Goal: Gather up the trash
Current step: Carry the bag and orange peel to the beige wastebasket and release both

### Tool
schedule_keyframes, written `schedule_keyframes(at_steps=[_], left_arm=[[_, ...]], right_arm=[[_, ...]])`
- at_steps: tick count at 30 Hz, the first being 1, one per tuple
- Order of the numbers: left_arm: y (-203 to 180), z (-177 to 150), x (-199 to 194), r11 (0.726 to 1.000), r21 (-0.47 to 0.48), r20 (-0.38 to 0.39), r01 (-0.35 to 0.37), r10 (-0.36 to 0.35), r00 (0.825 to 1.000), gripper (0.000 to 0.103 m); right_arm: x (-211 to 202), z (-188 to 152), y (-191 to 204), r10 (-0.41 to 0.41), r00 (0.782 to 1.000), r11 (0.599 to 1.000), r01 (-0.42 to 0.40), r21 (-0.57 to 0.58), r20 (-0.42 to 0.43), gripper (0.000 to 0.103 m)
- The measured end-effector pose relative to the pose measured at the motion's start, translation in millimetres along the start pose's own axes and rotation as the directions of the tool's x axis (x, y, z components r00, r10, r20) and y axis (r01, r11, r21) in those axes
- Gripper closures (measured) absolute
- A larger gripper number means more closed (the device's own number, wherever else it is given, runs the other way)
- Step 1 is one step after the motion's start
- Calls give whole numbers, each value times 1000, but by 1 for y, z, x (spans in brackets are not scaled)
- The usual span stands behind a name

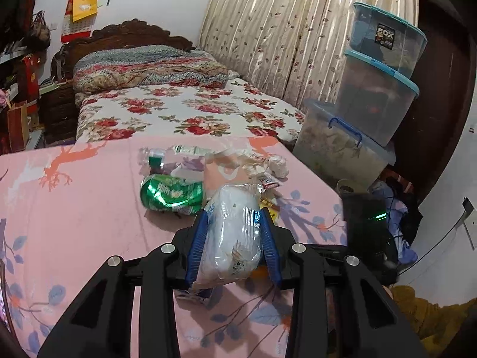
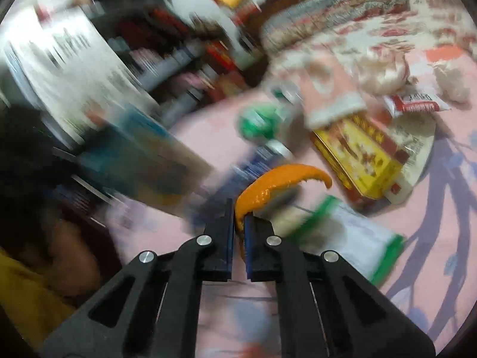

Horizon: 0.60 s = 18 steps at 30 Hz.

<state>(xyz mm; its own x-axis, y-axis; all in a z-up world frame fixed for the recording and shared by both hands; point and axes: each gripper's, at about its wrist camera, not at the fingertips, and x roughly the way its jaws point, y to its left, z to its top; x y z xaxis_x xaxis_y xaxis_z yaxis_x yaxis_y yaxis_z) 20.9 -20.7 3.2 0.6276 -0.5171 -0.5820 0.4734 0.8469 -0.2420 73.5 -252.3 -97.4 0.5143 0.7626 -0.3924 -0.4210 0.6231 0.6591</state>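
Note:
My left gripper (image 1: pixel 234 217) is shut on a clear plastic packet of white tissue (image 1: pixel 232 232), held above the pink table (image 1: pixel 74 208). Ahead of it lie a crushed green can (image 1: pixel 171 192), a clear plastic bottle with a green cap (image 1: pixel 158 156), a crumpled white paper ball (image 1: pixel 278 164) and small wrappers. My right gripper (image 2: pixel 240 217) is shut on a curved orange peel (image 2: pixel 277 185), held above the same table. The right wrist view is blurred. In it a yellow and red box (image 2: pixel 360 158), a red and white sachet (image 2: pixel 414 103) and a green-edged plastic bag (image 2: pixel 348 235) lie on the table.
A bed with a floral cover (image 1: pixel 184 113) stands behind the table. Stacked clear storage boxes (image 1: pixel 375 89) stand at the right against a curtain. A black device with a green light (image 1: pixel 369 220) sits at the table's right edge. Cluttered shelves (image 2: pixel 167 59) fill the left.

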Motion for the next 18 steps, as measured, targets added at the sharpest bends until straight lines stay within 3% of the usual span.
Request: schedule_keyframes(at_steps=[2,4,7,9,11,12,14,15,17,18], left_arm=[[-6,7,2,1000,3,1,25,-25,1000,69],[-15,14,10,999,8,-12,52,-52,999,69],[-42,23,35,993,35,-56,115,-113,992,69],[-67,27,57,982,55,-104,179,-172,979,69],[-97,31,83,963,75,-163,258,-243,956,69],[-120,36,104,947,97,-201,306,-282,938,69],[-154,41,132,926,139,-245,352,-312,918,69],[-185,47,156,902,173,-278,396,-341,898,69],[-223,52,184,871,214,-309,442,-368,877,69],[-249,57,204,849,231,-331,476,-391,859,69]], right_arm=[[-23,2,-12,131,988,988,-137,68,82,95],[-45,4,-33,134,979,978,-156,141,152,95],[-77,0,-57,-7,978,974,-40,222,207,95],[-104,-7,-72,-88,965,966,22,259,246,95],[-136,-14,-84,-203,942,950,122,288,269,95],[-159,-19,-91,-284,914,934,195,299,291,95],[-197,-26,-105,-383,864,903,277,328,327,95],[-222,-30,-113,-478,811,862,358,360,338,95],[-254,-34,-125,-579,742,801,438,408,339,95],[-274,-37,-136,-635,694,759,478,442,340,95]])
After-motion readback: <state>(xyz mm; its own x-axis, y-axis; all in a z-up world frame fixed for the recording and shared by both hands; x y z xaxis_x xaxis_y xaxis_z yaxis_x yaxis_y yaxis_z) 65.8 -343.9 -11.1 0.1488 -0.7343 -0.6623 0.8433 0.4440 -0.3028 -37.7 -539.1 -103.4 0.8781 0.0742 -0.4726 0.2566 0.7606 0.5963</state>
